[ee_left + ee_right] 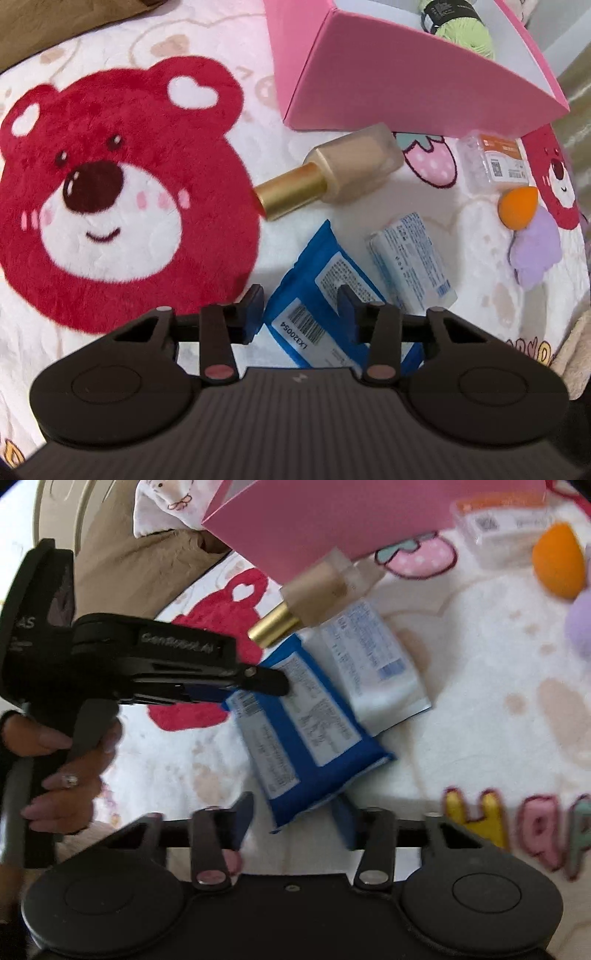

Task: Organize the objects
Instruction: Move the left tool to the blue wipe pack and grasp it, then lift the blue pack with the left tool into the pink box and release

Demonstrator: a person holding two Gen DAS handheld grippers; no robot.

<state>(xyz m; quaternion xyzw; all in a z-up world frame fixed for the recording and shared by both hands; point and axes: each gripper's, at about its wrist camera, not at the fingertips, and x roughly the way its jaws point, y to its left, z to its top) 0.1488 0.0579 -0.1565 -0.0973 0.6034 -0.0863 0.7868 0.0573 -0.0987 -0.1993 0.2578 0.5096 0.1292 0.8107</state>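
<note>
Grippers both sit low over the plush bear-print blanket [122,206]. I read the left gripper [303,299] as clamped on the blue pouch [317,295]: its two blue-padded fingers [255,306] straddle the barcode end of the pouch, and from the right wrist view I see that gripper's tip [269,681] pressed onto the pouch's far end. A hand [62,764] grips its handle.

My right gripper [295,819] has its jaws narrowly apart at the near corner of the same blue pouch [306,734]. The corner lies between the fingers, but blur keeps me from telling whether the pads actually press it.

Just beyond the left gripper's right finger lies a pale blue packet [410,258], touching the pouch. Further ahead lies a gold-capped bottle [332,173] on its side, and past it the pink box [406,85] with a green yarn skein [465,29] inside. Ahead and right are a clear labelled case [491,162], an orange sponge [517,206] and a purple puff [535,254].
</note>
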